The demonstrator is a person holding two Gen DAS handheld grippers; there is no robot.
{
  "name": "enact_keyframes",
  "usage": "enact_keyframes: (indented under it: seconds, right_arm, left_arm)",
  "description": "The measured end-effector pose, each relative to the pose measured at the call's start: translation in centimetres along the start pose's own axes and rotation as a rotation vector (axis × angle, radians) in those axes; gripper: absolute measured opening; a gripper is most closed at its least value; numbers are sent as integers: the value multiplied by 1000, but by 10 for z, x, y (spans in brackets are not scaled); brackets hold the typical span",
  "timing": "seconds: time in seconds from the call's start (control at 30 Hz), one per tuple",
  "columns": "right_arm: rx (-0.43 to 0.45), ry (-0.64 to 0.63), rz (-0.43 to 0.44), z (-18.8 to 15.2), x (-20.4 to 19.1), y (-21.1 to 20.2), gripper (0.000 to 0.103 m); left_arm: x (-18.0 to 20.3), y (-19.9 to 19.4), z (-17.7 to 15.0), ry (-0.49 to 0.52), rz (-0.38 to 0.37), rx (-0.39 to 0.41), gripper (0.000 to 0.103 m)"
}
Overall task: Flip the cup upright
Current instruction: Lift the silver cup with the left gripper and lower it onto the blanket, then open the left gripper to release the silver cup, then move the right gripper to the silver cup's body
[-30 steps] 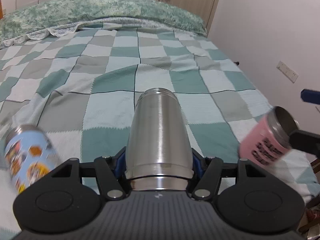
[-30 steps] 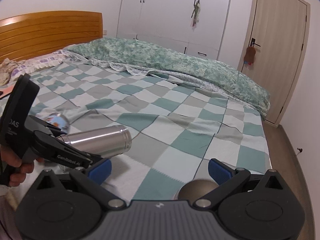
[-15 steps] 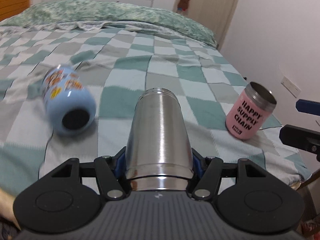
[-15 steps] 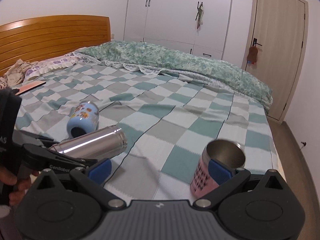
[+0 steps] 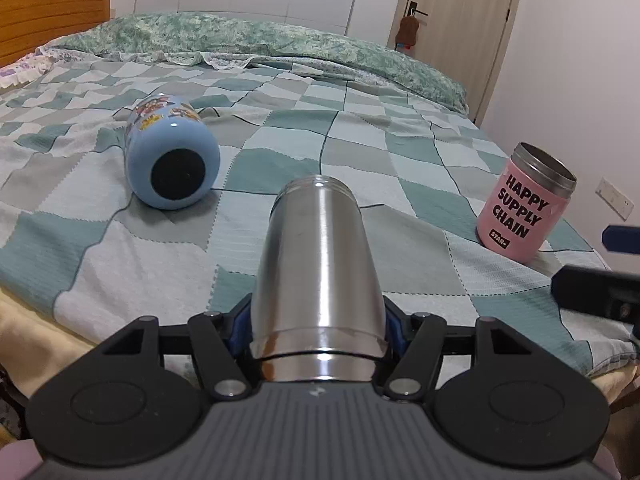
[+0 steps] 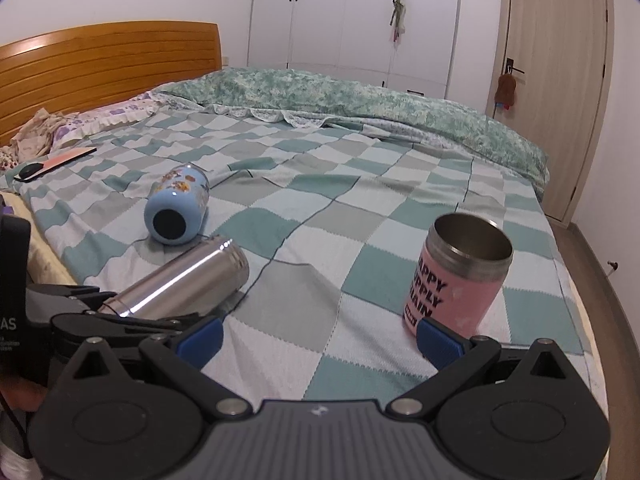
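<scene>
Steel cup (image 5: 318, 264) fills the middle of the left wrist view, lying along the camera's line with its threaded mouth pointing away over the checked blanket (image 5: 416, 248), and the left gripper (image 5: 318, 330) has its two blue pads pressed tight against the cup's sides near the base. Ahead and to the left, a blue printed cup (image 5: 172, 160) lies on its side with its dark bottom toward the camera, well apart from the steel one. To the right a pink cup (image 5: 524, 210) lettered "HAPPY SUPPLY CHAIN" stands with its open metal mouth up, near the blanket's edge, and one blue pad and a dark finger of the other gripper show at the right margin. From the right wrist view, the right gripper (image 6: 318, 336) has its fingers spread wide and holds nothing; its right blue pad (image 6: 438, 342) sits just in front of the pink cup (image 6: 460, 276), and whether they touch cannot be told. On the left the steel cup (image 6: 184, 280) is held nearly level, just above the blanket (image 6: 320, 240), by the left gripper (image 6: 100, 312), with the blue cup (image 6: 176, 210) lying on the blanket beyond it. A wooden headboard (image 6: 108, 64) rises behind the bed.
</scene>
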State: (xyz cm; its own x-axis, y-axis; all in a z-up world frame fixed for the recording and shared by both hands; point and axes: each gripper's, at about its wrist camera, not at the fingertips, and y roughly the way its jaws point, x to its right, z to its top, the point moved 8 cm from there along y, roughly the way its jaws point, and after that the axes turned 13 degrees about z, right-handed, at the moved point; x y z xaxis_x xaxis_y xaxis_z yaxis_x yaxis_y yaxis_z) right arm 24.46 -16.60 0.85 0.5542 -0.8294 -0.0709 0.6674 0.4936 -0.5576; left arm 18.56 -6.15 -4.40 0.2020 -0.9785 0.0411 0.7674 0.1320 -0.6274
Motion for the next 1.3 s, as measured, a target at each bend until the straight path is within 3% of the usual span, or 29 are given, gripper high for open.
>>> enact_keyframes:
  seconds: [0.23, 0.27, 0.3, 0.33, 0.37, 0.57, 0.73, 1.1, 1.3]
  right_arm:
    - [-12, 13, -6, -8, 4, 5, 103]
    - [-11, 12, -4, -6, 4, 4, 103]
    - [-6, 11, -4, -4, 3, 1, 103]
    - [2, 10, -4, 0, 2, -2, 103]
    - [12, 10, -2, 5, 0, -5, 103]
    - [74, 12, 12, 32, -17, -27, 103]
    - [81, 11, 13, 48, -33, -25, 103]
    - [-1, 72, 28, 53, -71, 50, 103]
    - [-65, 138, 8, 49, -72, 97, 103]
  left_arm:
    - [1, 0, 0, 24, -29, -14, 64]
    - [-1, -2, 1, 36, -27, -15, 71]
    - [-2, -5, 3, 46, -34, -15, 90]
    - [-4, -8, 6, 48, -52, -13, 99]
    - [-7, -15, 10, 39, -75, -3, 103]
    - [-33, -46, 41, 45, -135, 14, 103]
    - [-61, -55, 66, 134, -110, 62, 103]
    - [-127, -15, 80, 260, -83, 90, 103]
    - [-138, 5, 80, 297, -119, 90, 103]
